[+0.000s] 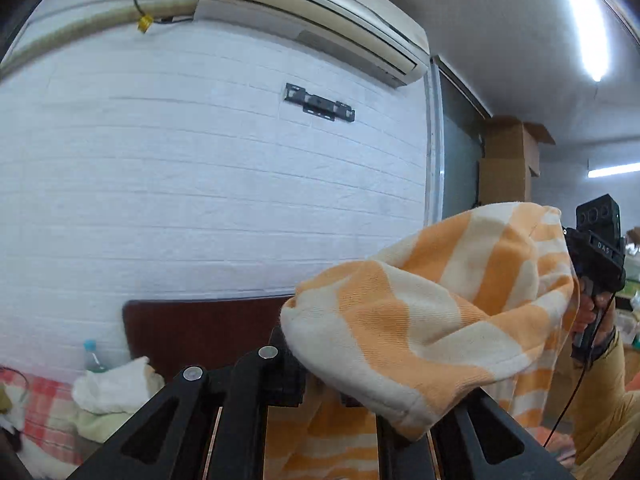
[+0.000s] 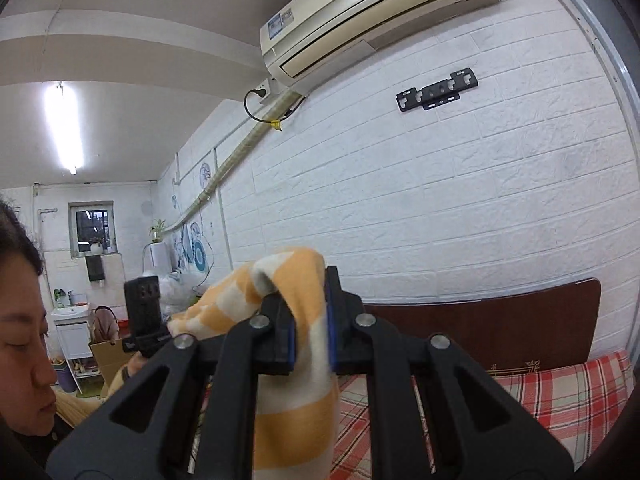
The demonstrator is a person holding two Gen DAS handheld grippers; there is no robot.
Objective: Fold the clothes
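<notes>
Striped orange-and-white garment (image 1: pixel 420 320) hangs across the lower right of the left wrist view, held aloft between both tools, probably to spread it before folding. Right gripper (image 2: pixel 310 320) is clamped on one bunched edge; left gripper (image 1: pixel 320 376) is closed on another.

orange-and-cream striped garment (image 1: pixel 420 320), red plaid bedcover (image 2: pixel 560 396)
</notes>
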